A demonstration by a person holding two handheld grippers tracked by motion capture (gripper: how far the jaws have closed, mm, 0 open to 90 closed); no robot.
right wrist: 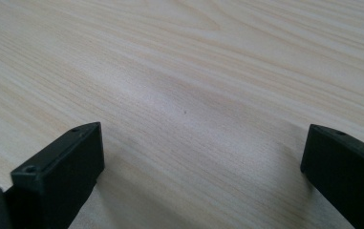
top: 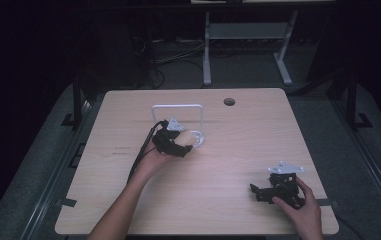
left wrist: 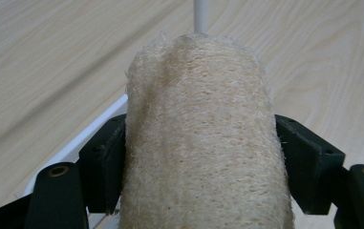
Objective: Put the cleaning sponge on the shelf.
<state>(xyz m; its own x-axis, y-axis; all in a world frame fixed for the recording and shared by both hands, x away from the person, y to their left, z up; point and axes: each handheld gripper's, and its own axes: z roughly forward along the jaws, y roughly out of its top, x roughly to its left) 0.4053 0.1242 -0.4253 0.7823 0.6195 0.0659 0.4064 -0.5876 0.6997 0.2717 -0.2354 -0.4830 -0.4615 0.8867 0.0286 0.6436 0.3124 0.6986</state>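
Observation:
A pale, fibrous loofah roll sits between the black jaws of my left gripper, and both pads press its sides. In the high view the left gripper holds the loofah just over the base of a white wire rack at the table's middle. A white post of the rack rises right behind the loofah. My right gripper rests low at the front right of the table, jaws wide apart with bare wood between them.
The light wooden table has a round cable hole near its far edge. Beyond the table stand the white legs of another desk on a dark floor with cables.

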